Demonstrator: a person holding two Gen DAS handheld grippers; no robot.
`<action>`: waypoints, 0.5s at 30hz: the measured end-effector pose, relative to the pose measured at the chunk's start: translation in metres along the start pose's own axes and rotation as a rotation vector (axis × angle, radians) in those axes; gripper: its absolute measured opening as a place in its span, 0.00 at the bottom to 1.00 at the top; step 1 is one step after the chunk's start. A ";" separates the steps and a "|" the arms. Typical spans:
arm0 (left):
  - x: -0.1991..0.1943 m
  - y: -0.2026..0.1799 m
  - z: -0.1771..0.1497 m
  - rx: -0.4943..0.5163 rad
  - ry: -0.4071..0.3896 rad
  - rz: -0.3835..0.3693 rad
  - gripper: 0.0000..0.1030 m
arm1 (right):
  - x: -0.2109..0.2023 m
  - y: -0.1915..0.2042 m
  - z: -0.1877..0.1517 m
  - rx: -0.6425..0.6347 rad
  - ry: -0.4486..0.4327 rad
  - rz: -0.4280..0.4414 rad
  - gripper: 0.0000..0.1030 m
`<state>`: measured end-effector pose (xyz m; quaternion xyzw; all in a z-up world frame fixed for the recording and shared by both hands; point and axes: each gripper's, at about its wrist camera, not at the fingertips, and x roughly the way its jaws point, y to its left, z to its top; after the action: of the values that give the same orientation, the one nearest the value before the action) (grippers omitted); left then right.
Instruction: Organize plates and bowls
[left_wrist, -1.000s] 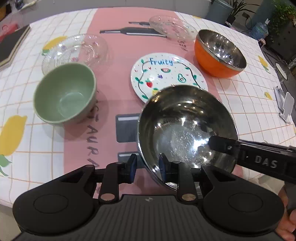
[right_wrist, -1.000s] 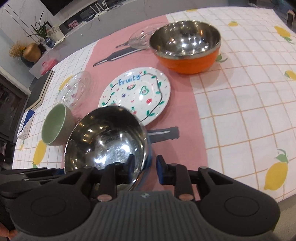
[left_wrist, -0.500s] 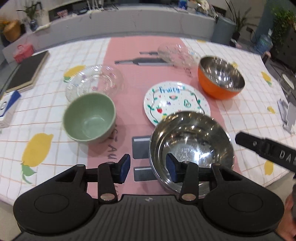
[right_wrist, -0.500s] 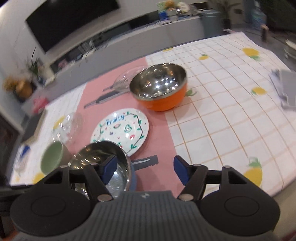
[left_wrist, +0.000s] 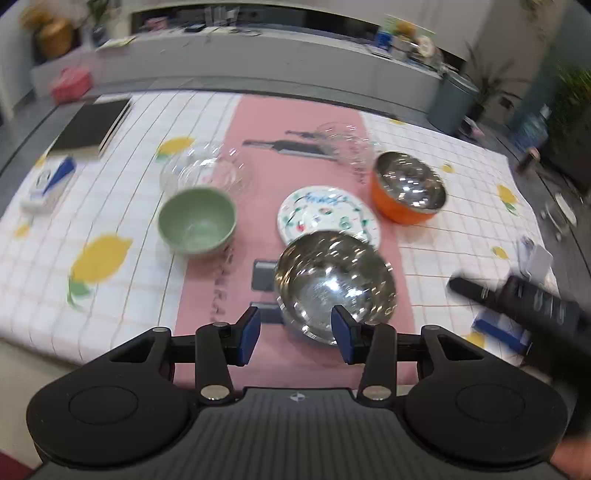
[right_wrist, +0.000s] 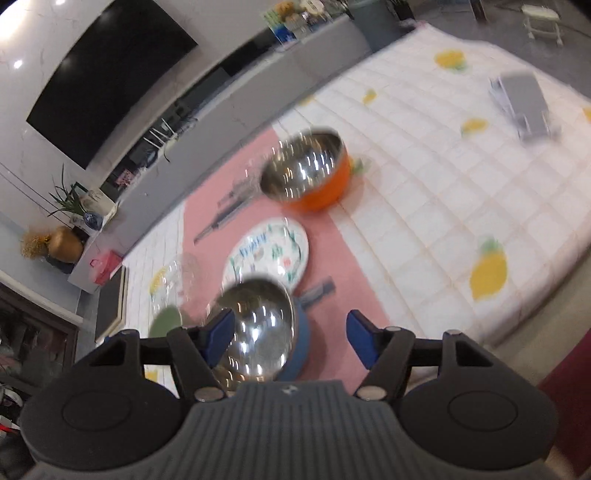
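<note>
Table, covered by a white checked cloth with lemon prints and a pink runner down the middle. Item 1: steel bowl, blue outside as the right wrist view shows, upright on the runner near the table's front edge, free of both grippers. Item 2: printed plate, white with coloured fruit drawings, flat on the runner just behind the steel bowl, its near rim hidden by that bowl. Item 3: orange bowl with a steel inside, upright, right of the plate and near it. Item 4: green bowl, upright, left of the plate on the runner's left edge. Item 5: glass dish, clear, just behind the green bowl. Item 6: second glass dish, clear, at the far end of the runner behind the orange bowl. Left gripper: jaws apart, nothing between the blue pads, raised above the table in front of the steel bowl. Right gripper: jaws wide apart, holding nothing, above the front edge with the steel bowl seen below between its fingers; in the left wrist view it shows blurred at the right. Sundries: black book and a small blue-and-white box at the far left; a grey stand at the far right.
</note>
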<state>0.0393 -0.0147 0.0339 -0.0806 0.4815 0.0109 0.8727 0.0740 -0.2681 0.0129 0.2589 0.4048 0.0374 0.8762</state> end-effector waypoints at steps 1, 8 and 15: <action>-0.002 -0.003 0.008 0.014 -0.008 0.006 0.49 | -0.002 0.003 0.014 -0.046 -0.045 -0.028 0.65; 0.032 -0.047 0.090 0.104 -0.027 -0.009 0.60 | 0.047 0.008 0.116 -0.239 -0.004 -0.089 0.78; 0.121 -0.103 0.151 0.154 0.057 -0.148 0.65 | 0.134 -0.031 0.145 -0.115 -0.007 -0.152 0.77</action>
<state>0.2405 -0.1009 0.0247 -0.0490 0.4983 -0.0927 0.8607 0.2651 -0.3197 -0.0167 0.1769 0.4175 -0.0070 0.8913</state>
